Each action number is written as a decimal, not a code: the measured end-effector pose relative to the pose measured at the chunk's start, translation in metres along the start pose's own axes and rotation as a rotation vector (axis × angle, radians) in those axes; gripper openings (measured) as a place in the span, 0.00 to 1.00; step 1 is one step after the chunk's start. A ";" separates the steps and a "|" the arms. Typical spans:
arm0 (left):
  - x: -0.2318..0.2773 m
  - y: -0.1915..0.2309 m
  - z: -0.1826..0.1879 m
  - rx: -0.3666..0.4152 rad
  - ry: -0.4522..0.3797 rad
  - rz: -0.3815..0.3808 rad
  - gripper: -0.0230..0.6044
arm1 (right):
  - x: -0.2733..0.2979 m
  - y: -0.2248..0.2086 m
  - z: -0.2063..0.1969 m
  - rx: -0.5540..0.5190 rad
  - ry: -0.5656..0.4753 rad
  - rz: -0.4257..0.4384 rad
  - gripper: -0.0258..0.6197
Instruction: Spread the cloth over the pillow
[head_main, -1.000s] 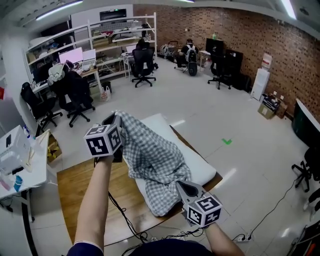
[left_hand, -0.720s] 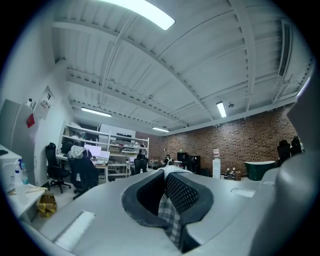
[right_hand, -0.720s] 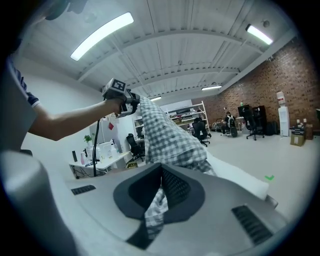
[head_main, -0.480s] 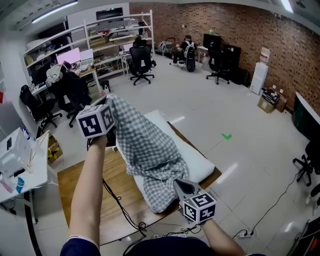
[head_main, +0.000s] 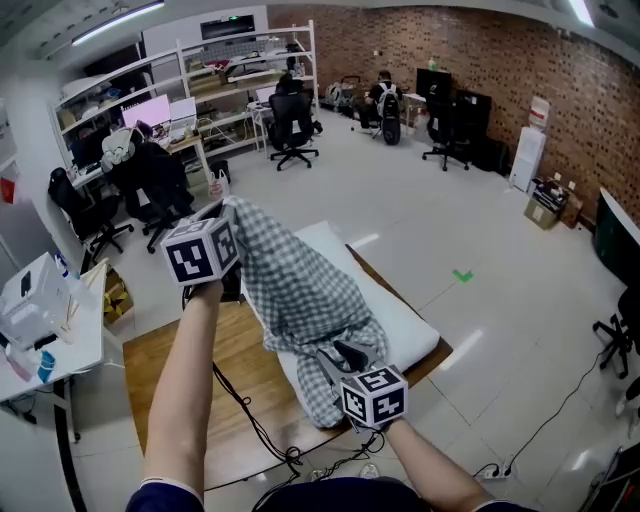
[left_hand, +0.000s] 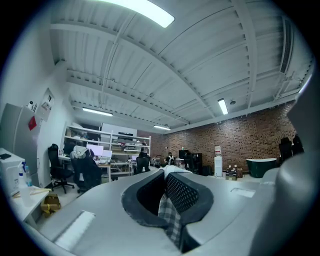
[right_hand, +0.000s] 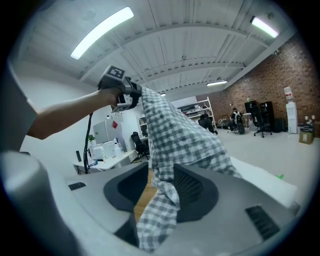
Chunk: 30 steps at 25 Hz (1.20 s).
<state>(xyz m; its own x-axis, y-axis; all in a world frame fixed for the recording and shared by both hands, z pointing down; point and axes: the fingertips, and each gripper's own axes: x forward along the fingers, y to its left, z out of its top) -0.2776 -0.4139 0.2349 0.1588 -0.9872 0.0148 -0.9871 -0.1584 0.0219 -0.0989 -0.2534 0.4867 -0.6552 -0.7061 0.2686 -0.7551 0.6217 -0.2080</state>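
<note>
A grey-and-white checked cloth (head_main: 300, 290) hangs in a bunched ridge over a white pillow (head_main: 405, 325) on a low wooden table (head_main: 185, 365). My left gripper (head_main: 226, 214) holds the far end of the cloth up high; in the left gripper view, the left gripper (left_hand: 165, 192) is shut on a fold of the cloth (left_hand: 171, 217). My right gripper (head_main: 345, 357) is at the near end. Its jaws have just been opening. In the right gripper view, the cloth (right_hand: 175, 135) still lies loosely between the parted jaws of the right gripper (right_hand: 160, 186), against the right one.
Black cables (head_main: 250, 430) trail over the table's near edge. A white side table (head_main: 50, 340) with small items stands at the left. Office chairs (head_main: 160, 195), desks and shelves fill the far room. People sit at the far desks. The floor around is pale tile.
My right gripper has shifted left, farther under the cloth's near end, and its jaws have parted. The left gripper still holds the far end high.
</note>
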 end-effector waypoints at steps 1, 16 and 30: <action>-0.001 0.000 0.000 0.000 0.000 0.001 0.05 | 0.011 0.001 -0.003 0.014 0.020 -0.004 0.36; -0.017 0.008 -0.002 -0.001 0.005 -0.011 0.05 | 0.098 -0.037 -0.034 0.270 0.171 -0.186 0.32; -0.032 0.053 -0.027 0.012 0.043 0.069 0.05 | 0.012 -0.092 0.073 0.079 -0.114 -0.251 0.07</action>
<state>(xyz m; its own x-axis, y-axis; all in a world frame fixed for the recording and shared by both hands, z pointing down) -0.3341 -0.3905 0.2626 0.0909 -0.9941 0.0592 -0.9959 -0.0906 0.0071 -0.0391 -0.3440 0.4400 -0.4421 -0.8709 0.2148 -0.8904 0.3972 -0.2223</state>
